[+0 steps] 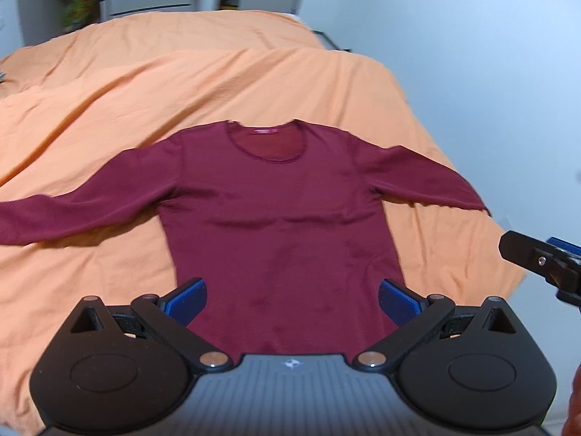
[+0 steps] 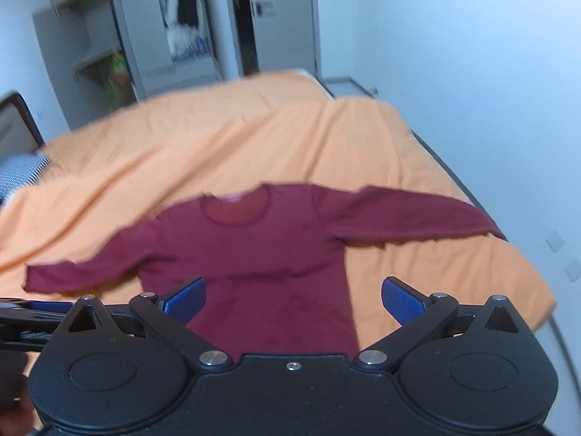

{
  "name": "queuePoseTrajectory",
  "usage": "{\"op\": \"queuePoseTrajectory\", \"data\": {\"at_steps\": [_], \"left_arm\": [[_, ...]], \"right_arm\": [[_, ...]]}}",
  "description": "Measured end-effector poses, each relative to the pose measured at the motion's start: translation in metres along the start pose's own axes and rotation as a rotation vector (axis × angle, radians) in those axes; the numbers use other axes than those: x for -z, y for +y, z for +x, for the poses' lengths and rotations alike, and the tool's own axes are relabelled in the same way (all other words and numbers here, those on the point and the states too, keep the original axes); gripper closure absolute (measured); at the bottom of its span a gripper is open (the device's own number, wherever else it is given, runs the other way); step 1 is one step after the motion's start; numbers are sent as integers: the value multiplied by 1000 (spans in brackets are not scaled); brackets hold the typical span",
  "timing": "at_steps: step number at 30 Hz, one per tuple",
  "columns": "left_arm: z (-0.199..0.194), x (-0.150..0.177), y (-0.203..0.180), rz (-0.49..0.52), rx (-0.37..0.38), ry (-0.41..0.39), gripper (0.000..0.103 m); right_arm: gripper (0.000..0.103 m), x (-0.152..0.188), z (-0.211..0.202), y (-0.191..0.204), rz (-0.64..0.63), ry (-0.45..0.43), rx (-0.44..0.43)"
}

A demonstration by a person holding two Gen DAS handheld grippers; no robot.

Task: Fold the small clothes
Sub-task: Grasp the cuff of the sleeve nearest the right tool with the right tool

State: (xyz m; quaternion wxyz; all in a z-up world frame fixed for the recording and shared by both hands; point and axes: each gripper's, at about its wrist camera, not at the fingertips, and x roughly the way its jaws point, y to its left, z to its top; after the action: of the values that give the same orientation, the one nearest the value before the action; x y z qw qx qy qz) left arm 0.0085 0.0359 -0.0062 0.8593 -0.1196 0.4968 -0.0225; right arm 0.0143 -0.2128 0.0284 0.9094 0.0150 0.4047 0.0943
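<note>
while maroon long-sleeved top lies flat, sleeves spread, on orange bedcover, left gripper and right gripper hover above hem, jaws released, empty.

A dark red long-sleeved top is lying flat, front up, on the orange bed cover, both sleeves spreading outward (neckline facing the far side).
</note>
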Motion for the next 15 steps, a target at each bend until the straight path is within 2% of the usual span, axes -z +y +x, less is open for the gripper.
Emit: {"op": "queuePoseTrajectory", "data": {"at_steps": [5,10,13,15], "left_arm": [[21,-2,-16,54,39,57,0],[44,-11,-38,55,43,75,0],[61,-22,-54,35,51,78,0],[77,-30,-66,12,61,78,0]], "right_arm": [[0,13,2,-19,70,30,14],[1,14,16,-78,238,60,-23],[1,4,37,-119,259,54,33],[1,-4,56,-149,268,57,38]]}}
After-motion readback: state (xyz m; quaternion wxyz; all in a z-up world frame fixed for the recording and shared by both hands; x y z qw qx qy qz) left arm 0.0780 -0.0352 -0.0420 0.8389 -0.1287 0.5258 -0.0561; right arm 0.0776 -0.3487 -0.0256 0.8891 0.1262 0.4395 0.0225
